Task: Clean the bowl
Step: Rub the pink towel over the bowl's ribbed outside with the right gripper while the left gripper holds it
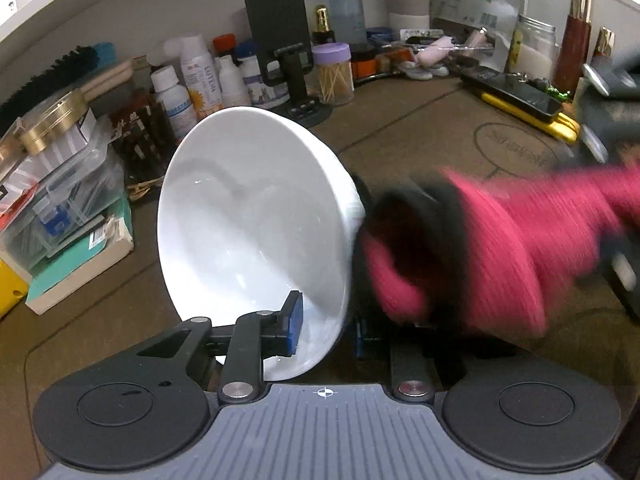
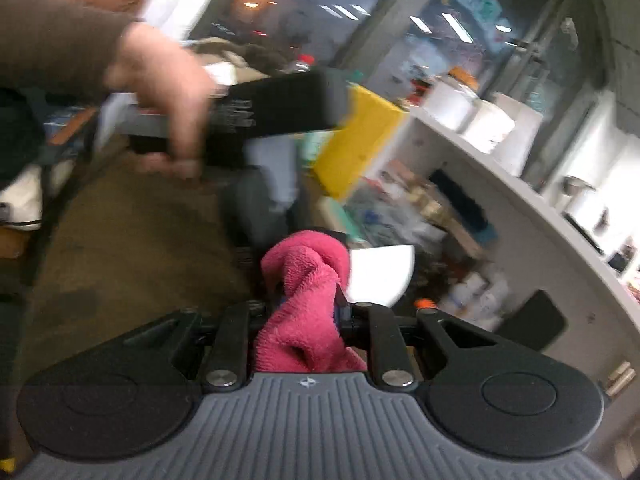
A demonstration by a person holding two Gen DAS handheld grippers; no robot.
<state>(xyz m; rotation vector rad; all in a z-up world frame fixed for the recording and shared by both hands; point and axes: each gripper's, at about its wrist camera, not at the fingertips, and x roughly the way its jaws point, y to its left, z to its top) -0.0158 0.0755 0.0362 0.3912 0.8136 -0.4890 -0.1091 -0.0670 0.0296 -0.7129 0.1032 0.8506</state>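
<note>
Both grippers grip: the left gripper [image 1: 320,332] pinches the near rim of the tilted white bowl [image 1: 256,232] between its fingers, while the right gripper [image 2: 304,312] clamps a pink cloth [image 2: 304,300] bunched just beside the bowl's outer wall.

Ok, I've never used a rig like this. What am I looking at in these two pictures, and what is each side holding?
There is no robot arm. A person carries a two-finger gripper in each hand, and each gripper has a wide-angle camera that looks along its fingers.

The left wrist view shows the left gripper clamped on the rim of a white bowl, one blue pad inside, the bowl tipped on its side above the brown table. Bottles, boxes and a phone stand crowd the back.

The right wrist view is blurred by motion. The right gripper is shut on a pink cloth. In the left view that cloth is beside the bowl's outer wall; whether it touches is unclear. The person's hand holds the left gripper.
</note>
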